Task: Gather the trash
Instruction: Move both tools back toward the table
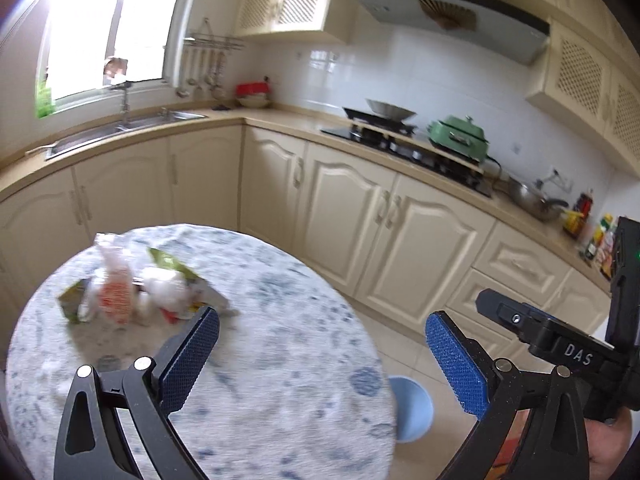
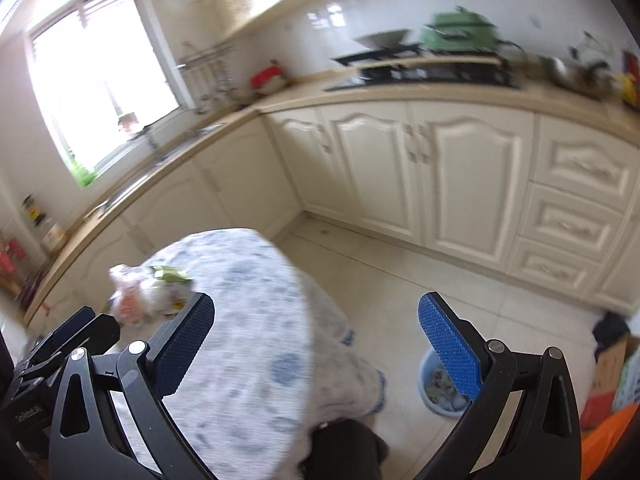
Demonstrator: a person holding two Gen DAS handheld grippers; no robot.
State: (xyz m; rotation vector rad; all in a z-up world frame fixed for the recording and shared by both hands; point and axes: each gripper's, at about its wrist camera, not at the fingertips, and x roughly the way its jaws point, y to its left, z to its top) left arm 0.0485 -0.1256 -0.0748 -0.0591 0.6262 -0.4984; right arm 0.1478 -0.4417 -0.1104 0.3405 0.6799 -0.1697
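A heap of trash lies on the far left part of a round table with a blue-patterned white cloth: a clear bag with orange print, crumpled white tissue, green and yellow wrappers. My left gripper hangs open above the table, its left fingertip just right of the heap, nothing between its fingers. In the right wrist view the same trash lies ahead on the left, and my right gripper is open and empty, over the table's right edge. A blue bin with scraps inside stands on the floor.
Cream kitchen cabinets and a worktop with a sink, a hob and a green pot run behind the table. The blue bin shows under the table's right edge. A cardboard box sits on the floor at right.
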